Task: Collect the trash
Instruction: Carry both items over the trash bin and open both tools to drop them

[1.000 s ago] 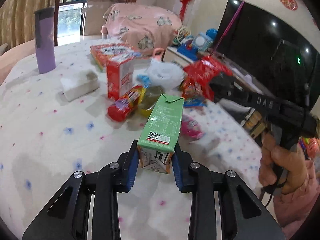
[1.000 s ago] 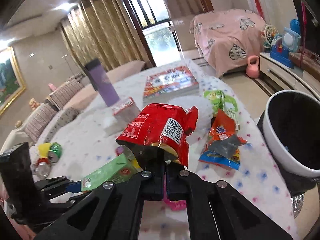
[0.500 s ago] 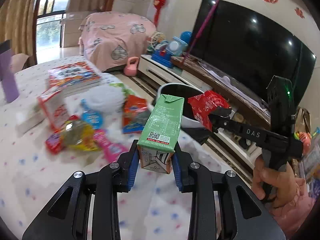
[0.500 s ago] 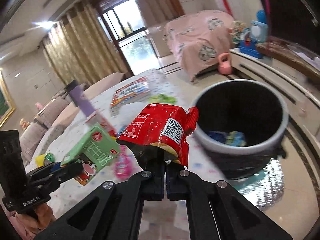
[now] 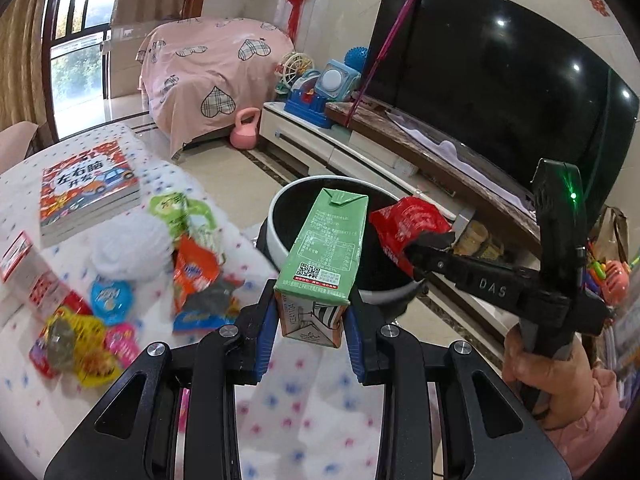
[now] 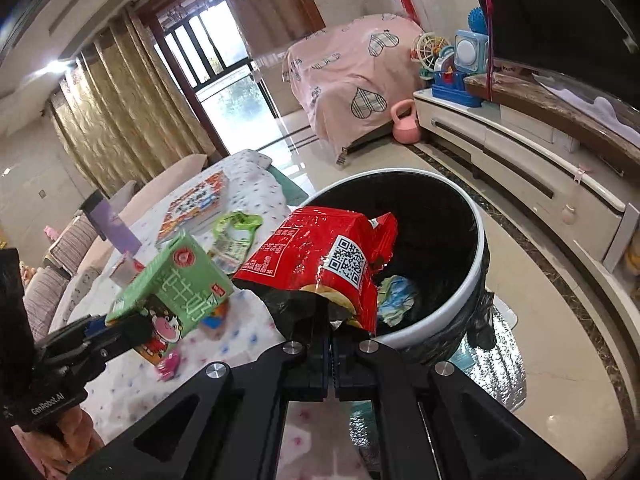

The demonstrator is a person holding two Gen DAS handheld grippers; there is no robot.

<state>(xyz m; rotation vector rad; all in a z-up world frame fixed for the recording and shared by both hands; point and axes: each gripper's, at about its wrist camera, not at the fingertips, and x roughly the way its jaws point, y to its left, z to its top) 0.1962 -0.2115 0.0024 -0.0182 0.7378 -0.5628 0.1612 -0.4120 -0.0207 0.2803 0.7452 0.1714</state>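
The left gripper (image 5: 310, 330) is clamped on the lower end of a green milk carton (image 5: 326, 252), blue pads pressed to its two sides, the carton's long axis leaning up and forward away from the hand. The right gripper (image 6: 331, 354) has its jaws fully closed, pinching the torn lower edge of a red snack bag (image 6: 320, 258), which stands up and forward of the fingers. The trash bin (image 6: 478, 268), white-rimmed with a black liner, sits on the floor just off the counter's edge (image 5: 280, 396), ahead of both grippers. In the right wrist view the red bag already overlaps the bin's mouth, while the carton hangs back over the counter to its left, so the right hand appears nearer to a drop. More wrappers (image 5: 200, 280) lie on the counter, not yet collected. Some crumpled paper (image 6: 396, 298) lies inside the bin.
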